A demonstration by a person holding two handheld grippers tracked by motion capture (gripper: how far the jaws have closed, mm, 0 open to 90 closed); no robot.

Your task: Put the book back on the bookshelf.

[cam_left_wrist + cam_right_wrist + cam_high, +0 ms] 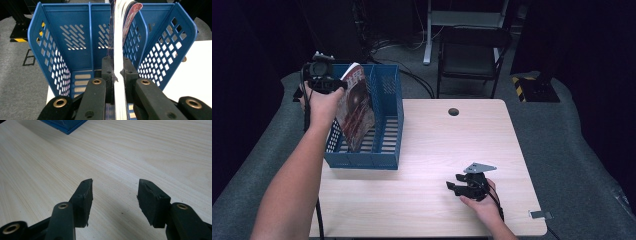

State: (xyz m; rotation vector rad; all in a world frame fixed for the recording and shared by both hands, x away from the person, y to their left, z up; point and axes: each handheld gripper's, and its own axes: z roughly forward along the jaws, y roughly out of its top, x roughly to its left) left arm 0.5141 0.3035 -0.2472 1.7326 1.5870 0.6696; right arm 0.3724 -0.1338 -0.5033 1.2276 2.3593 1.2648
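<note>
A blue perforated file rack (387, 120) with divided slots stands at the table's left. A magazine (356, 107) with a dark red cover stands tilted in the rack's left part. My left gripper (323, 80) is shut on the magazine's upper edge. In the left gripper view the magazine (119, 37) runs edge-on between the two pads, with the rack's divider (90, 37) to its left and the rack (50, 50) around it. My right gripper (457, 188) rests low on the table at the front right, open, nothing between its fingers (85, 197).
The light wooden table (452, 145) has a round cable hole (453, 111) near its far edge. A blue corner of the rack (65, 125) lies far off in the right gripper view. A dark chair (472, 55) stands beyond the table. A small metal clip (540, 214) sits at the front right edge.
</note>
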